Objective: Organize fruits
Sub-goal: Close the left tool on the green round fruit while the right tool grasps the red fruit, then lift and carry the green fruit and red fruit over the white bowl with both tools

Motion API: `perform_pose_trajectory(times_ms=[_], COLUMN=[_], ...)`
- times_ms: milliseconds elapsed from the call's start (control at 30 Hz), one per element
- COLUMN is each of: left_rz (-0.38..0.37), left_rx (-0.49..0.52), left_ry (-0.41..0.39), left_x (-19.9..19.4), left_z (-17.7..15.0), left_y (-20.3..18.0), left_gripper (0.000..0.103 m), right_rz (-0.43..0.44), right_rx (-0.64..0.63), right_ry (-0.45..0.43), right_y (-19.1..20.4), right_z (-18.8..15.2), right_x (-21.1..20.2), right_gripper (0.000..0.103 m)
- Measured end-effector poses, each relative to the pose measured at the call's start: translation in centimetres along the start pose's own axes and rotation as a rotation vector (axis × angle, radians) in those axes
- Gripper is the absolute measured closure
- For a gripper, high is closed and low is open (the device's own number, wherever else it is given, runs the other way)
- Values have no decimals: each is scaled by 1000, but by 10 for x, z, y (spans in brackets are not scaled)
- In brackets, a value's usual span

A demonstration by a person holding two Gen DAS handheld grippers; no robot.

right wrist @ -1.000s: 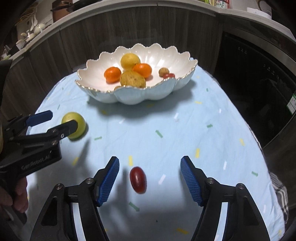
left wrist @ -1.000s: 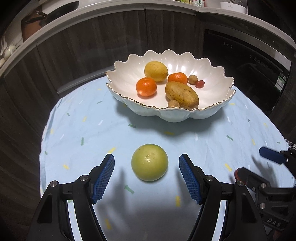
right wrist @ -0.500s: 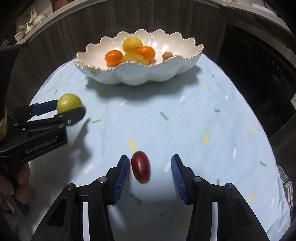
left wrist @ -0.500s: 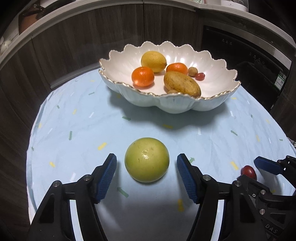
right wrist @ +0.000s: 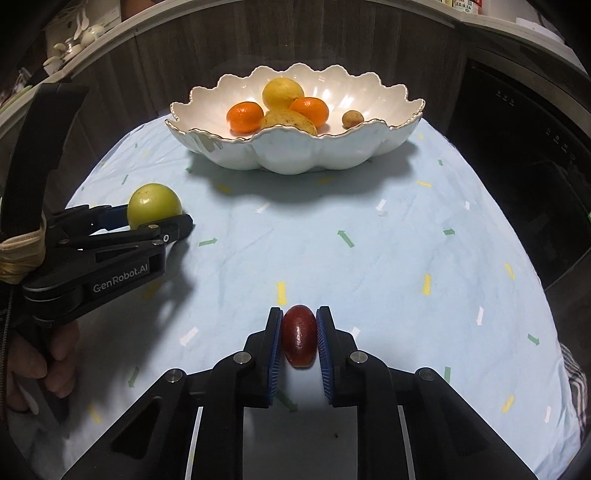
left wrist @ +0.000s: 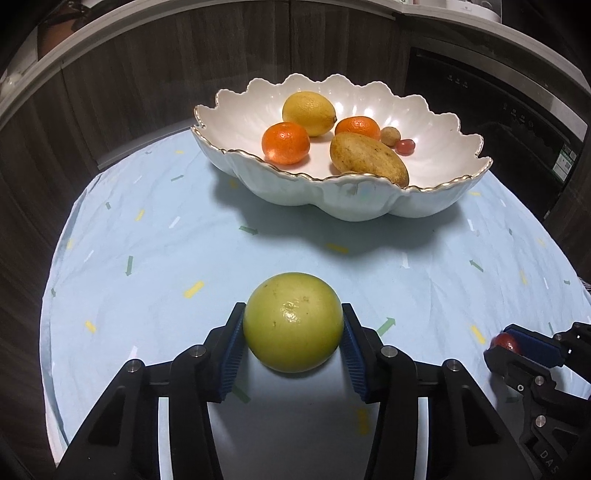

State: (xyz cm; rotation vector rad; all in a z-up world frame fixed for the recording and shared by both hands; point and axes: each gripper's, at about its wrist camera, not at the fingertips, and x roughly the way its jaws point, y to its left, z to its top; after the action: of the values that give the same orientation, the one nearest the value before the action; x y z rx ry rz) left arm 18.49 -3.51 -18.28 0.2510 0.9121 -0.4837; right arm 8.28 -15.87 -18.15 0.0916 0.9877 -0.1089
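Two fruits (left wrist: 293,338) between hand-held gripper (left wrist: 293,345) pads.

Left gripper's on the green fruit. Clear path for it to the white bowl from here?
Probably yes. The left gripper, jaws just closed on the green fruit, faces the white bowl across bare tablecloth. It must lift over the scalloped rim; open space remains at the bowl's left.

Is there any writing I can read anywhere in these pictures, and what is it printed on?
"GenRobot.AI": white letters on the side of the black left tool.
"DAS": partial letters on the body of the black right tool, cut off at the frame edge.
Sticker on the dark oven front: too small to read.
Packages on the countertop: blurred, unreadable.
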Motion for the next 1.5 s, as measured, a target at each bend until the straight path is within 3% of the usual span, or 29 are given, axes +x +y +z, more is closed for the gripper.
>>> perform_pose_trajectory(times_ms=[400,1500], left_rz=[1,82], left_rx=[-40,-154], left_ry=[-9,-61], left_x=[-11,-86], left_z=[-1,10], left_y=[1,4], left_gripper=[55,56], right_rz=[12,102], right_rx=[22,49], right_ry=[0,-140], right_y=[-4,-13], right_z=[1,36], right_x=[-2,-46], right_gripper=[84,84])
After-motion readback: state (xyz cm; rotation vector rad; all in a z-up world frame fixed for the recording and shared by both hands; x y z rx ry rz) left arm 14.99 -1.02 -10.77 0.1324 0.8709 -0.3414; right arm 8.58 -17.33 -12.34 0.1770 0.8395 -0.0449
